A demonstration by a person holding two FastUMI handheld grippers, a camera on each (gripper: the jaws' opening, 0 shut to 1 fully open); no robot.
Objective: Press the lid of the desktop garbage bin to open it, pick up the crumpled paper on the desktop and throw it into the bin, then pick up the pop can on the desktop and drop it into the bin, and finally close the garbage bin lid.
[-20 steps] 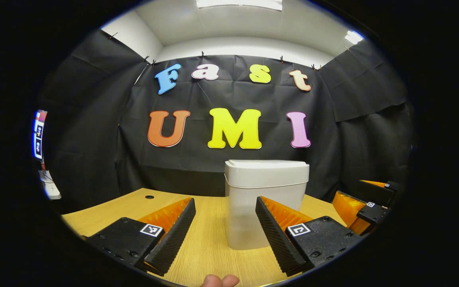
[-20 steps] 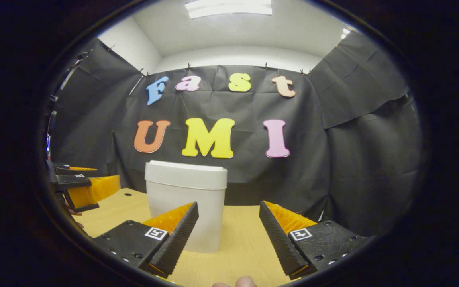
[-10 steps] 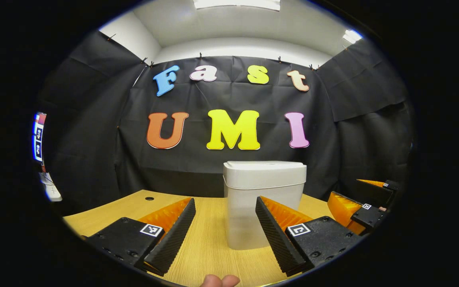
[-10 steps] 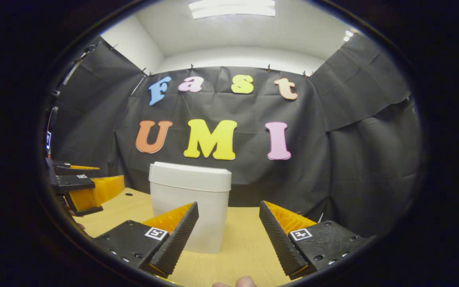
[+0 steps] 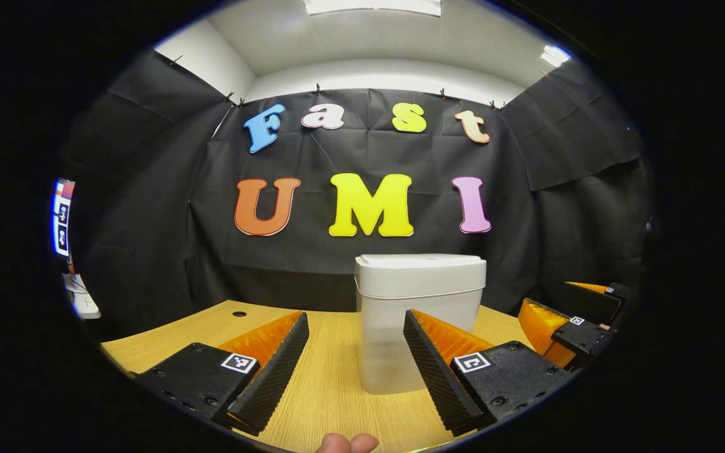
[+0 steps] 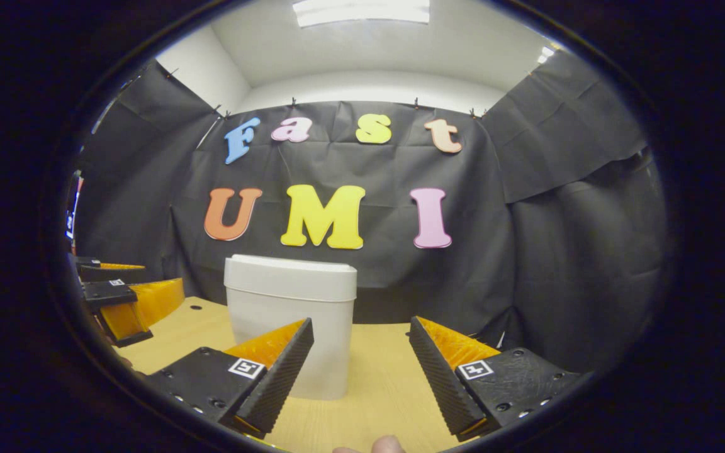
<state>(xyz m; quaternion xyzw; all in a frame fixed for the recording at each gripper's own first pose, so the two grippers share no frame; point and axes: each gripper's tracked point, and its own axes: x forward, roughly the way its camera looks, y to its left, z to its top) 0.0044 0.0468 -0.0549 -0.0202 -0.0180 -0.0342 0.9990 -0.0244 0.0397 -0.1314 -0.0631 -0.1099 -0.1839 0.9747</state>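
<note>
Left gripper view: my left gripper [image 5: 356, 352] has its jaws released, wide apart, nothing between them. The garbage bin [image 5: 420, 327] stands straight ahead on the wooden surface [image 5: 331, 390], just past my right finger, which covers part of its lower front. Lid [image 5: 420, 274] is down flat, shut. Since a second ago barely anything changed here: the bin sits in nearly the same spot ahead of me, only a small wobble. My other gripper shows far off to my right at the edge of the surface, and it has drifted slightly lower and outward.

Right gripper view: my right gripper [image 6: 361, 362] is also released, jaws spread, empty. The bin is ahead and left of my jaws, partly behind my left finger, lid closed. Compared with half a second ago it has slid a bit left and up in view, so I have tipped or swung a little, not advanced. The left gripper sits far to my left over the surface edge.

Meaning for the task: likely the lid press has not begun and nothing is touched. Crumpled paper and pop can: cannot tell where they lie from here.
</note>
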